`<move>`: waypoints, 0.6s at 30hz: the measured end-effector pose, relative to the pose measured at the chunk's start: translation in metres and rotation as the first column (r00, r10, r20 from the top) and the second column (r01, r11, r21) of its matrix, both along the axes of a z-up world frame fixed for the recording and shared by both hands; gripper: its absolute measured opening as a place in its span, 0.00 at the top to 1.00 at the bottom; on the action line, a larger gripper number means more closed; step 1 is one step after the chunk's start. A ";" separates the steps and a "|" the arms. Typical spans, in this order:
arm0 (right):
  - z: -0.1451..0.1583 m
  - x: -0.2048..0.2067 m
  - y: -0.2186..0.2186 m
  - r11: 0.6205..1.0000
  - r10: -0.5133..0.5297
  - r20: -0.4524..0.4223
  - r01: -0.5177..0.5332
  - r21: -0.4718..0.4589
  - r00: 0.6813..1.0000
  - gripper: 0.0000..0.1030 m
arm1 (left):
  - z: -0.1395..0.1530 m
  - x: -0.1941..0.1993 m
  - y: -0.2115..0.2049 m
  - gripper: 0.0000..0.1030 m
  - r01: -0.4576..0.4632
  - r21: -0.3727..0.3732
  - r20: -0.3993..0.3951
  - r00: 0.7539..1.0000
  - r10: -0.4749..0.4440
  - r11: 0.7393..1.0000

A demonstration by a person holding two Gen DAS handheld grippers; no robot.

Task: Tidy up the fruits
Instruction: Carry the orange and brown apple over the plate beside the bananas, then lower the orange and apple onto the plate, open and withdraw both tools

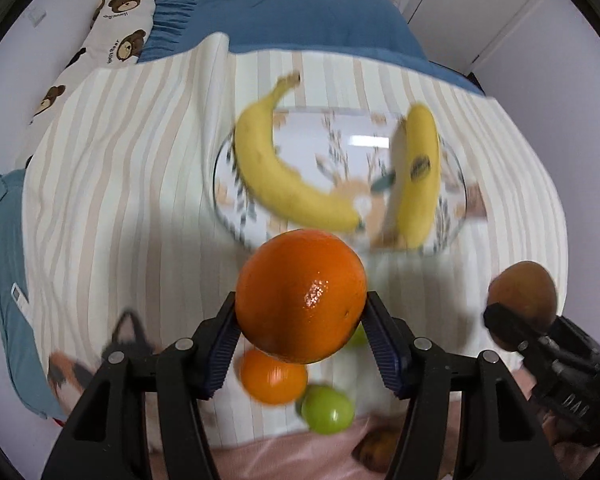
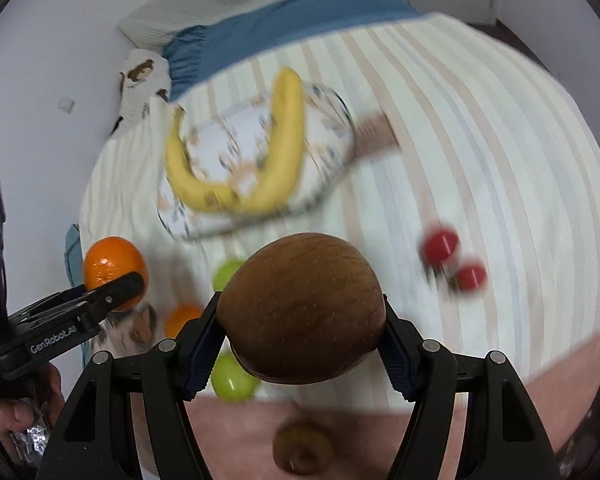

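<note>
- Fruits lie on a striped cloth (image 1: pixel 132 184) spread over a bed, and two of them are up in the air right now.
- One big orange (image 1: pixel 302 294) sits pinched in the left gripper (image 1: pixel 302 320). Its two blue pads press on the orange from 9 o'clock and 3 o'clock.
- One brown apple (image 2: pixel 302 308) sits pinched the same way in the right gripper (image 2: pixel 302 334).
- A glass bowl (image 1: pixel 458 178) waits at 12 o'clock from both grippers. Two bananas (image 1: pixel 284 168) already lie in it, crossing low down like a letter V.
- Both grippers point steeply down, with the fruit hanging over the cloth, near the bowl but not over it yet.
- From the left wrist view, the right gripper shows at 3 o'clock. From the right wrist view, the left gripper shows at 9 o'clock. So the two hands travel side by side, a little apart.
- A thumb (image 2: pixel 18 414) of the person shows at 8 o'clock in the right wrist view, under the left gripper.
- To do this step well, I think each fruit should go over a bare spot in the bowl, not on top of a banana.
- Go low before letting go, because round fruit rolls and glass can chip.
- Keep the hands apart so the grippers do not bump.
- More fruit waits on the cloth: a small orange (image 1: pixel 274 378), green fruits (image 1: pixel 328 410) and red ones (image 2: pixel 440 244).
</note>
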State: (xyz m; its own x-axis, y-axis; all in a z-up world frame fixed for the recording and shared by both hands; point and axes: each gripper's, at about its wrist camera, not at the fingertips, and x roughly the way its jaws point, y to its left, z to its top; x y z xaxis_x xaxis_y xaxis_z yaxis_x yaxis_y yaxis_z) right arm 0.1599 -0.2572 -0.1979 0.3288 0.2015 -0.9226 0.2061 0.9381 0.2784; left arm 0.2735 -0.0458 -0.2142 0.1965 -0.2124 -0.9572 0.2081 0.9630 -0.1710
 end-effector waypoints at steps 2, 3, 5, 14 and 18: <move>0.000 0.034 0.009 0.999 0.038 0.022 -0.038 -0.008 0.999 0.30 | 0.001 0.031 -0.003 0.44 -0.005 -0.015 -0.019 1.000 0.004 1.000; -0.002 0.049 0.015 0.998 0.056 0.026 -0.056 -0.011 0.998 0.30 | 0.001 0.039 -0.005 0.44 -0.002 -0.017 -0.026 1.000 0.002 1.000; -0.007 0.074 0.022 0.997 0.080 0.028 -0.080 -0.016 0.996 0.30 | -0.001 0.068 -0.009 0.44 -0.007 -0.027 -0.053 0.999 0.005 1.000; -0.045 0.163 0.047 0.983 0.172 -0.003 -0.172 -0.059 0.985 0.30 | -0.034 0.154 -0.040 0.44 0.069 -0.028 -0.204 0.976 -0.073 0.997; -0.059 0.178 0.059 0.976 0.209 -0.021 -0.210 -0.063 0.978 0.30 | -0.052 0.162 -0.052 0.44 0.114 0.001 -0.242 0.964 -0.110 0.993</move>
State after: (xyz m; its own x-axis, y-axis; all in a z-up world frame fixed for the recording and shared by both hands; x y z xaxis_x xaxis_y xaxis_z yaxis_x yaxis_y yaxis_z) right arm 0.3382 -0.1980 -0.2565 0.2722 0.2047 -0.9402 0.0070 0.9767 0.2147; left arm 0.4354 -0.0981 -0.2667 -0.0644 -0.2050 -0.9766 0.2695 0.9388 -0.2148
